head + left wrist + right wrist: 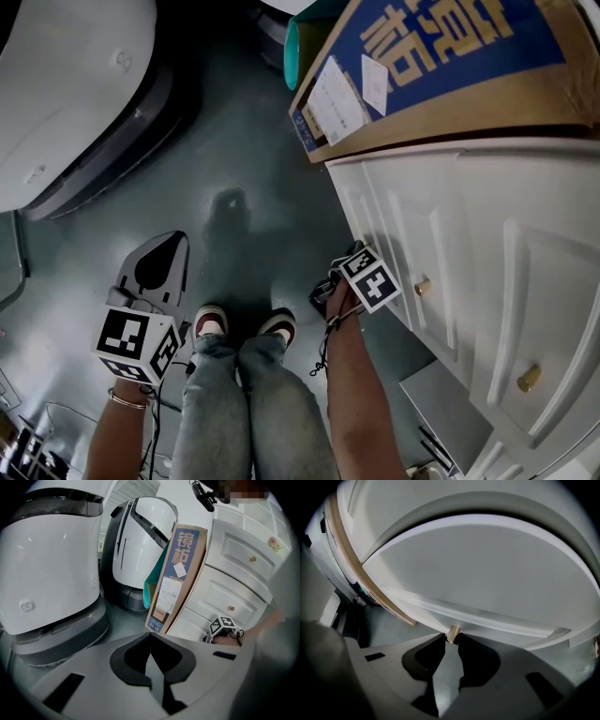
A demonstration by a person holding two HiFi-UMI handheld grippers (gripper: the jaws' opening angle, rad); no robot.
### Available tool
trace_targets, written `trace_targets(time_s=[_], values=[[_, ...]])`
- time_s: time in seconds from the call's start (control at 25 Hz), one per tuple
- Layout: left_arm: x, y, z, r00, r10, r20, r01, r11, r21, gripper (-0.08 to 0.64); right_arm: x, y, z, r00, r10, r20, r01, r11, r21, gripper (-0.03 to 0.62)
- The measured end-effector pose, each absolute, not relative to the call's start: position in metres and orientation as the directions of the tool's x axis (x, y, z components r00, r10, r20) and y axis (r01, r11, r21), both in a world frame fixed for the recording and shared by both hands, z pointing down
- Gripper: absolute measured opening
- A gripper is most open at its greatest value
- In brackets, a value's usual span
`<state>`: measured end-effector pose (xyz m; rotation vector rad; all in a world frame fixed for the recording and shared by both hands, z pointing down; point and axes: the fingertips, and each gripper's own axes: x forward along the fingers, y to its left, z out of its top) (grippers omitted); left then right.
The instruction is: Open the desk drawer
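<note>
A white desk cabinet with panelled drawer fronts and small brass knobs fills the right of the head view. My right gripper is pressed against a low drawer front there, its marker cube covering the jaws. In the right gripper view the white drawer front fills the frame, and the right gripper has its two fingertips tight on either side of a small brass knob. My left gripper hangs over the floor at the left, shut and empty, as the left gripper view confirms.
A tall flat cardboard box with a blue printed face leans on the cabinet's far end. Two large white rounded machines stand on the grey floor to the left. The person's legs and shoes are between the grippers.
</note>
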<state>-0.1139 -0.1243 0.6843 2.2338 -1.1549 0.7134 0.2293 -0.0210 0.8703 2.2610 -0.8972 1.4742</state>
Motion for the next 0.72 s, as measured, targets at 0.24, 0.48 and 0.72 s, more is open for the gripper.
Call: trace_targets(time_s=[0.24,0.48,0.72], values=[[-0.125,-0.118,0.678,0.492,-0.565,0.663,-0.844,-0.495,0.205,0.017,0.230,-0.020,0.870,0.291,-0.315,0.903,-0.629,-0.774,-0.067,0.091],[-0.138,-0.110,0.676,0.484,-0.559,0.674,-0.848,-0.488,0.204,0.017,0.228,-0.019,0.869,0.287,-0.306,0.908,-0.637,-0.769,-0.058,0.087],[-0.149,-0.099,0.674,0.482,-0.542,0.688,-0.846,-0.493,0.205,0.017,0.219,-0.015,0.868,0.288,-0.293,0.912,-0.635,-0.771,-0.047,0.086]])
